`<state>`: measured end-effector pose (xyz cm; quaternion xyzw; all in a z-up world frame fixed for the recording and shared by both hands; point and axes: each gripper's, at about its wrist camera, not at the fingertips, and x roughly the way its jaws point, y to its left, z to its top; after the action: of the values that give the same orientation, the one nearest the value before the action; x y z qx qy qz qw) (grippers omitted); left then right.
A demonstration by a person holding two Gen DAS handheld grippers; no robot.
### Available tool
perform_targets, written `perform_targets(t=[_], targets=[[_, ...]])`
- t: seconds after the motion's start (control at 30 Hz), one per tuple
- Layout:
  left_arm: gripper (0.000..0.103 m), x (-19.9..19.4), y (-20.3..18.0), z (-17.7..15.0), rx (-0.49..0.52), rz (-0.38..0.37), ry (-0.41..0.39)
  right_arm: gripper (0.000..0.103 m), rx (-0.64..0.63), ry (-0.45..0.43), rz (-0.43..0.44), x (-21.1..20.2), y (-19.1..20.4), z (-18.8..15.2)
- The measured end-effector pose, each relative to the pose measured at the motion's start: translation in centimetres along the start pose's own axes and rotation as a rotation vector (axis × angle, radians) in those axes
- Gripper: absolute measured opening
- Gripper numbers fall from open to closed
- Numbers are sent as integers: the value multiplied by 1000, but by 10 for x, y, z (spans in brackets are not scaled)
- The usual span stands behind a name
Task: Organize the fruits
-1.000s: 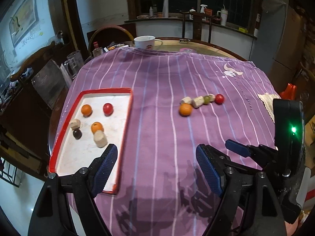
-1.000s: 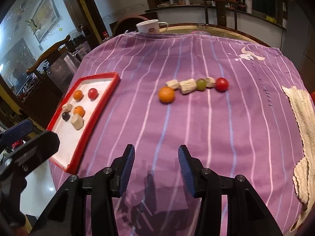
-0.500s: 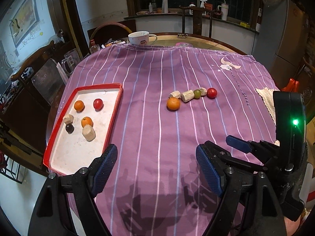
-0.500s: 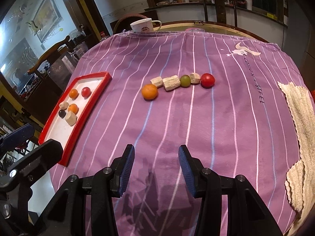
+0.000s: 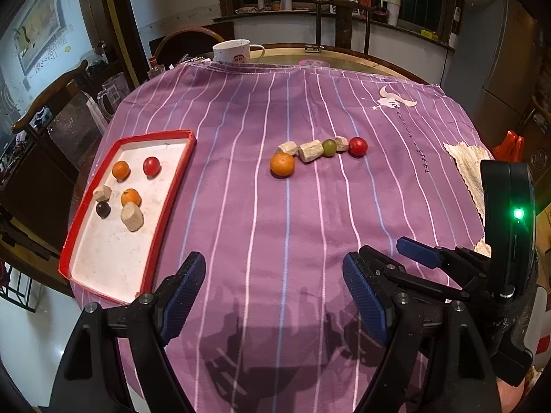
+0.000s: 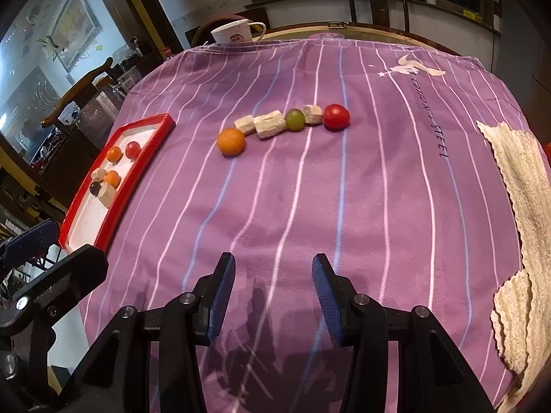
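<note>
Orange mandarin (image 6: 231, 141) heads a row of fruits lying crosswise on the counter, ahead and slightly left of the empty, wide right claw (image 6: 273, 296); left claw (image 5: 273, 304) also wide, empty.

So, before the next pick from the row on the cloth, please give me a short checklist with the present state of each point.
1. Right gripper open and empty: ok.
2. Left gripper open and empty: ok.
3. Orange at the near left end of the row, free on its near side: ok.
4. Space around the green grape: not ok, it sits tight between two beige pieces.
5. Free room in the red tray: ok, the near half is bare.
6. Path from the grippers to the row over the purple cloth: ok, nothing lies between.
</note>
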<state>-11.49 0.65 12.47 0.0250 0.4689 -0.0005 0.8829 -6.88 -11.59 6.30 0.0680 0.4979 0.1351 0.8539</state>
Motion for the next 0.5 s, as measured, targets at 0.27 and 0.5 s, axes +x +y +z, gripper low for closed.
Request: perform_targets(t=[0.27,0.5], targets=[[81,20,-2,-9,-25,-12,70,51,19,48,6,12,-12,-10],[81,54,17,-8,-65,-48,135,51,89,74,5,29,-32,-7]])
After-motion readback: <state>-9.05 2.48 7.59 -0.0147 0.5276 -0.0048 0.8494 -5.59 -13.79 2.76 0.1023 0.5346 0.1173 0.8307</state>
